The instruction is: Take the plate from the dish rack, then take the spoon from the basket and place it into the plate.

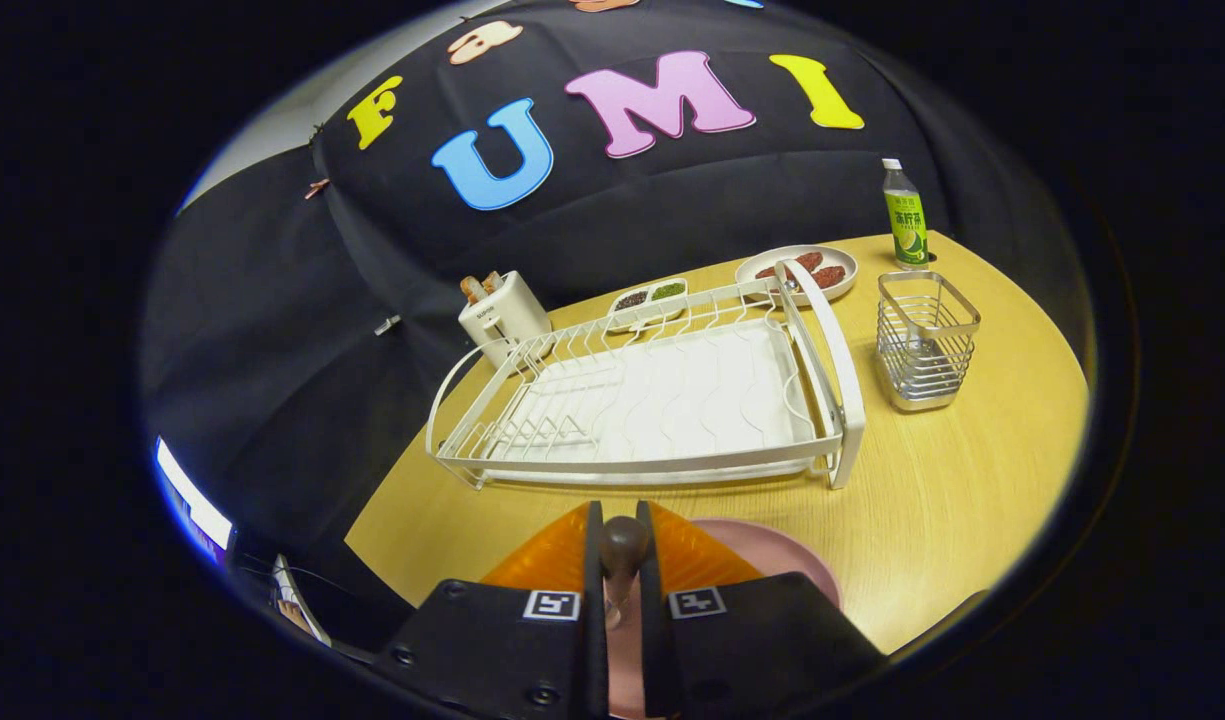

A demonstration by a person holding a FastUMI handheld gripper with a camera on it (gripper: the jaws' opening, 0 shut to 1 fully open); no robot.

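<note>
A dark wooden spoon handle [623, 545] is pinched by the orange-fingered gripper [622, 550] above the pink round plate [782, 565] on the yellow wooden table [932, 500]; the white wire dish rack [652, 400] is noted at 12 o'clock.

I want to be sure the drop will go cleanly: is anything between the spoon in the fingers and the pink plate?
Nothing visible is in the way. The gripper is shut on the spoon, whose dark handle end sticks up between the fingers, and the pink plate lies on the table right beneath them. The dish rack stands beyond.
</note>
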